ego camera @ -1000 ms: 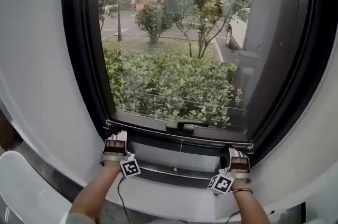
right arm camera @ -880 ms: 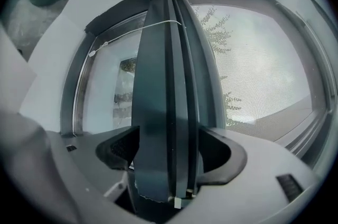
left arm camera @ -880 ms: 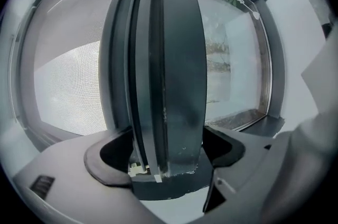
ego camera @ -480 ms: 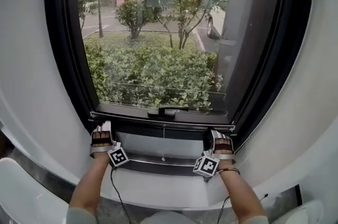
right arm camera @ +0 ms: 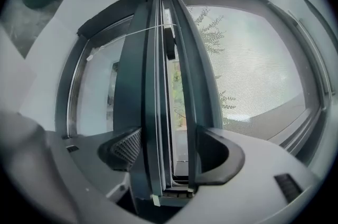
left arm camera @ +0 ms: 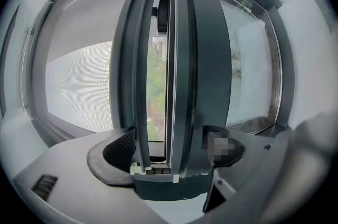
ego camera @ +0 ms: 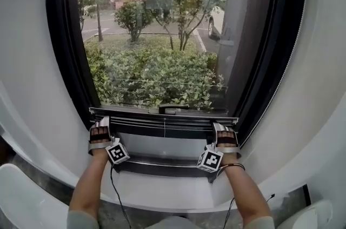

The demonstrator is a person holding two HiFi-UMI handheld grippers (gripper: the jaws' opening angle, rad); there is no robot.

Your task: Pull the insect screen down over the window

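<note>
Screen bar (ego camera: 162, 117) lay level across the window, low down, just above the sill (ego camera: 162, 164) and spanning the dark window frame (ego camera: 69, 49) from left side to right. A small handle (ego camera: 173, 108) sat on the bar's far edge near its middle. In both gripper views the fine mesh (left arm camera: 79, 85) spread away from one side of the bar. Left gripper (ego camera: 100, 122) was at the bar's left end. Its own view showed the bar standing between the jaws with a pad against each flank, so I noted it as clamped on the bar. Right gripper (ego camera: 223, 126) was at the bar's right end. Its jaws had just been opening a little, yet the bar stood between them, with the ribbed pad (right arm camera: 125, 146) against one side and the other jaw against the opposite side. I noted this one as gripping too. Both grippers pointed roughly level toward the window, marker cubes on the near side, forearms reaching in from the near edge. Through the window, on the far side, I saw green shrubs (ego camera: 151, 74), small trees, a paved road and buildings. A pale curved wall surrounded the frame on both sides.
</note>
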